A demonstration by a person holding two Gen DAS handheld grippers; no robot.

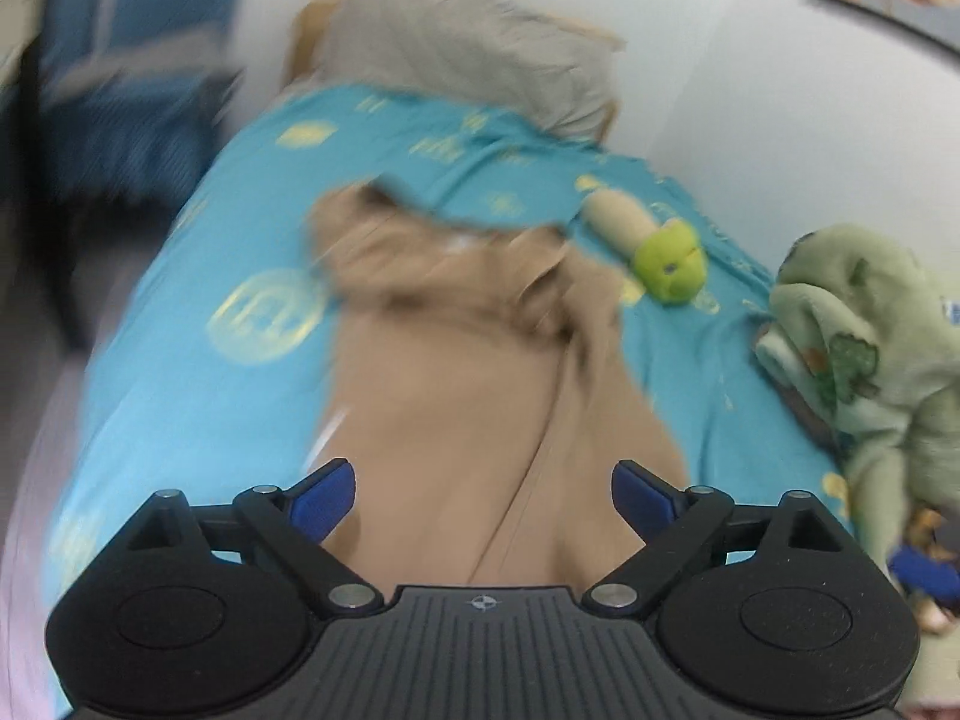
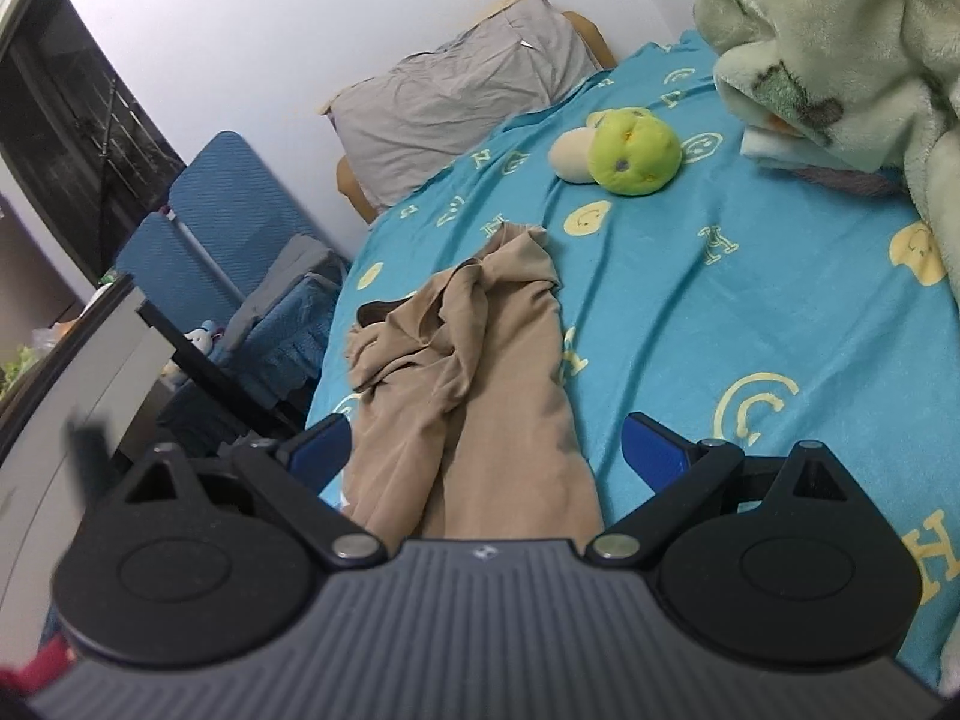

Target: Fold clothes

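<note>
- Left gripper (image 1: 483,501): jaws spread wide, blue pads (image 1: 324,501) apart, nothing between them. It sits over the near end of the tan garment (image 1: 456,420); contact can't be judged.
- Right gripper (image 2: 486,456): jaws also wide apart, blue pads (image 2: 651,450) clear of the cloth, holding nothing. The tan garment (image 2: 480,372) runs under and between the fingers.
- Garment lies on the bed sheet (image 2: 690,312), turquoise with yellow smiley and letter prints. Near part fairly flat, two long sections side by side with a seam or gap between. Far end bunched and rumpled, a dark opening at its left edge in the right wrist view.
- Left wrist view is motion-blurred; fine detail of the garment's far end can't be made out there.
- Beyond the garment, apart from it: a plush toy (image 2: 633,150) with a lime-green head and cream body, lying on the sheet.
- Right side of the bed: pale green fleece blanket (image 2: 840,36), heaped, with a printed pattern.
- Head of the bed: grey pillow (image 2: 456,96) against a wooden headboard and white wall.
- Left of the bed: blue chair (image 2: 204,222) with grey and blue fabric piled on it.
</note>
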